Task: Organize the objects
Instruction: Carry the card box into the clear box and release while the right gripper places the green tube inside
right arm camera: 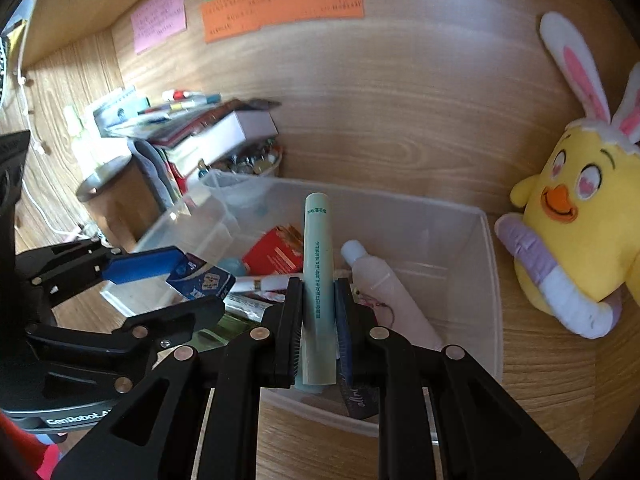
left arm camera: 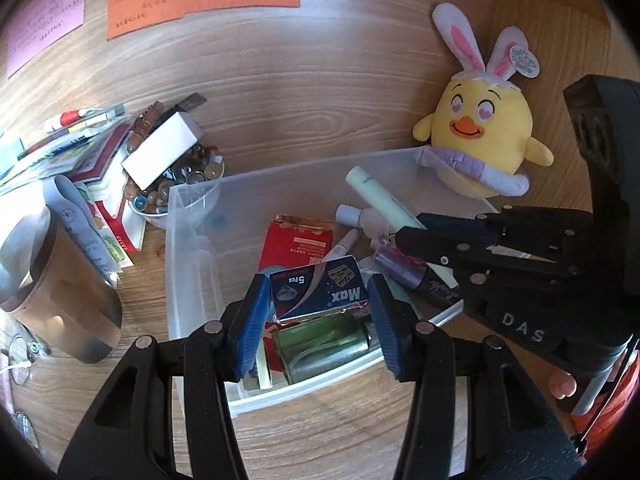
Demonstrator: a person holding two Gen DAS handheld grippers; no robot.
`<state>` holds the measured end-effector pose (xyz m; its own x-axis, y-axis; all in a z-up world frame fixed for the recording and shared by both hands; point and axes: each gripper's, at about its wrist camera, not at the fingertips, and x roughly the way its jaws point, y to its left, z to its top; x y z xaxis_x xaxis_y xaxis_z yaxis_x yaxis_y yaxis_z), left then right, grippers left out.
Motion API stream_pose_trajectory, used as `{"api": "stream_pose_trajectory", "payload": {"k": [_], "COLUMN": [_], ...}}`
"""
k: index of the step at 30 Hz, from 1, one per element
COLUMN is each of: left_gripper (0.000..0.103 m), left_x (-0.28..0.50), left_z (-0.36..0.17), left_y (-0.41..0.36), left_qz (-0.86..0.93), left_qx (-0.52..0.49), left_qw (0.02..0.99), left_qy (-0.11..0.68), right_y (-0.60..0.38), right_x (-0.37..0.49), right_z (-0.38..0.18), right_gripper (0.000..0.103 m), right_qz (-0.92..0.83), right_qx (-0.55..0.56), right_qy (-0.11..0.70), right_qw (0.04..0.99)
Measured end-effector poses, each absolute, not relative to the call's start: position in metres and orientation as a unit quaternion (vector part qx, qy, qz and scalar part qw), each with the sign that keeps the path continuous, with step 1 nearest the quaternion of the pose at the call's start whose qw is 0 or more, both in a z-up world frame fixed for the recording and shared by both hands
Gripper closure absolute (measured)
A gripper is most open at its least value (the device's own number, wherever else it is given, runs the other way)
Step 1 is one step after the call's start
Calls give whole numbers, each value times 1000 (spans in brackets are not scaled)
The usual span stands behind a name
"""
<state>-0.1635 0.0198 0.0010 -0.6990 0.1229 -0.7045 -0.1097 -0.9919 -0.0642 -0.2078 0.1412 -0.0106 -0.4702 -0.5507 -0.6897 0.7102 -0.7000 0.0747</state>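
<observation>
A clear plastic bin on the wooden desk holds a red box, a white bottle, pens and other small items. My left gripper is over the bin, its blue pads around a blue "Max" box; the left pad touches it, a small gap shows at the right pad. My right gripper is shut on a pale green tube that points into the bin.
A yellow chick plush with bunny ears sits right of the bin. A bowl of marbles, a white box, stacked books and pens lie to the left. A brown cup stands at the near left. Coloured notes hang on the back wall.
</observation>
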Motion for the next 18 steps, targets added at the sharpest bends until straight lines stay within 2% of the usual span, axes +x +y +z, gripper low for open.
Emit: {"api": "stream_pose_trajectory", "payload": {"k": [9, 18], "left_gripper": [53, 51], "left_x": [-164, -152], "left_z": [-1, 12], "left_y": [18, 13], "left_qz": [921, 927], "left_qx": [-383, -367], "left_qw": [64, 69], "left_qy": [-12, -26], "right_y": [135, 145], "right_x": [-214, -205], "right_z": [-22, -9], "right_gripper": [89, 88], "right_qz": [-837, -841], "right_qx": [378, 369], "right_qy": [125, 121], "right_qw": [375, 377]}}
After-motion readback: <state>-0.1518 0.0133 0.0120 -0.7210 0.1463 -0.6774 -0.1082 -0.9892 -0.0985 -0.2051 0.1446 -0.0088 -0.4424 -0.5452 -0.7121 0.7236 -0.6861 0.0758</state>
